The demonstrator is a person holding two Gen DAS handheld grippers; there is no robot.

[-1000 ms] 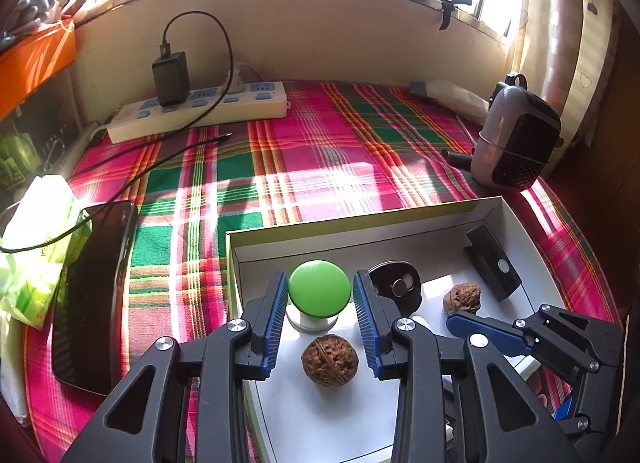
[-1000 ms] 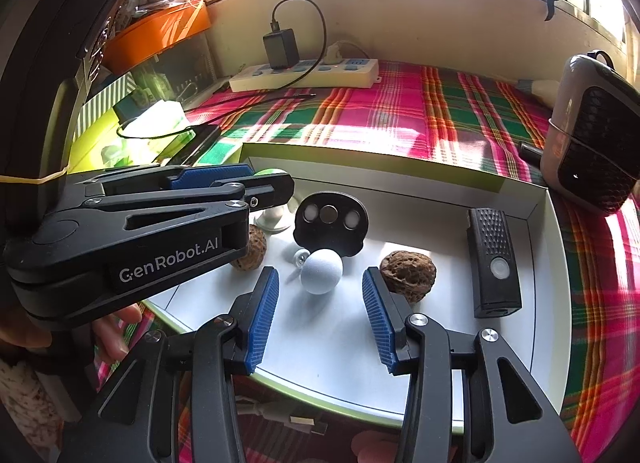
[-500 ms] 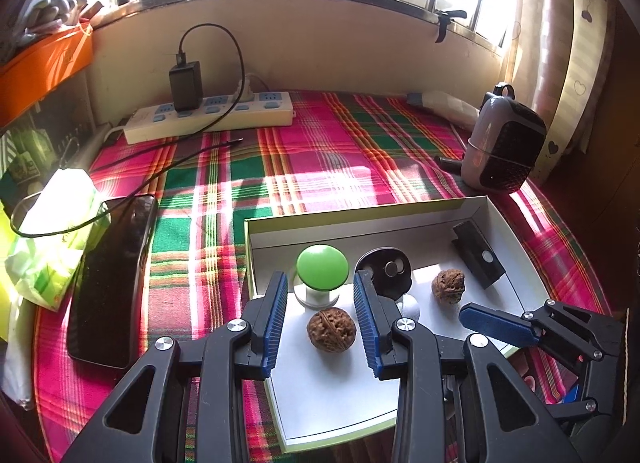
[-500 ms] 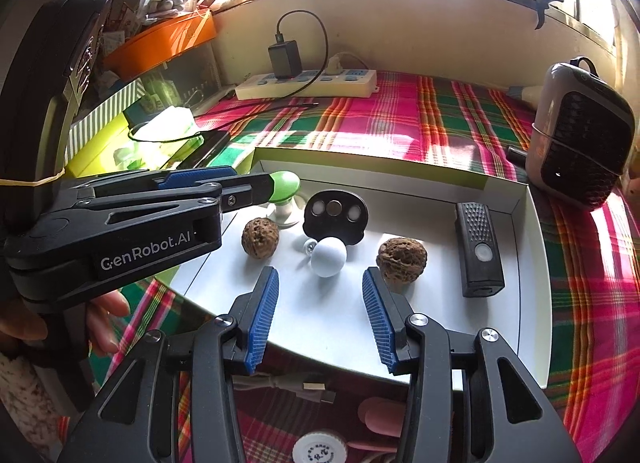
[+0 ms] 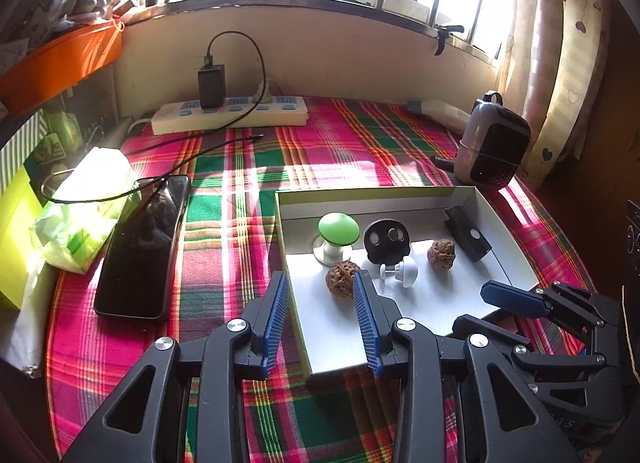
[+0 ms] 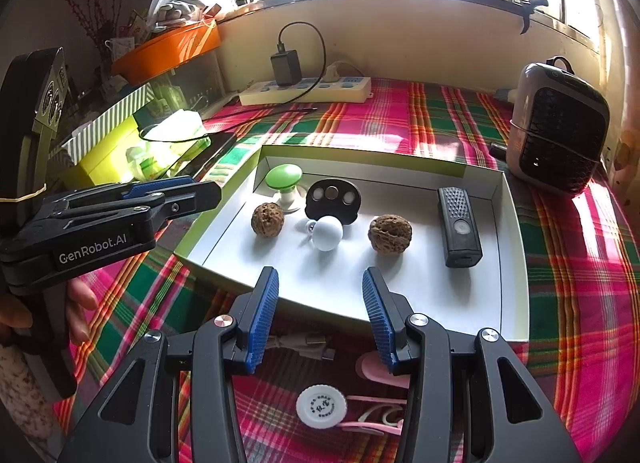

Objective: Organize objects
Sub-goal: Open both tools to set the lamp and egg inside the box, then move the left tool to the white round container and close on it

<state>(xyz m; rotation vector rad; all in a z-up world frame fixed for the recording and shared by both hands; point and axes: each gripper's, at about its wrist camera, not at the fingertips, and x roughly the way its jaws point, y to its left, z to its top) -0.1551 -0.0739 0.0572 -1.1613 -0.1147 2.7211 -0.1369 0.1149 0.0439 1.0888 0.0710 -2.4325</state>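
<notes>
While both black, blue-padded tongs hang spread and empty, the left tongs (image 5: 320,295) straddle the shallow white cardboard tray's (image 5: 508,239) near-left corner; just beyond the right tongs (image 6: 318,289) lie two wrinkled brown walnuts (image 6: 267,220), inside it.

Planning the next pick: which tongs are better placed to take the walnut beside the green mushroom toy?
Probably left. The left tongs are open with that walnut just ahead; the right tongs face the white ball.

Two walnuts (image 6: 267,220) lie in the white tray (image 6: 514,263).
</notes>
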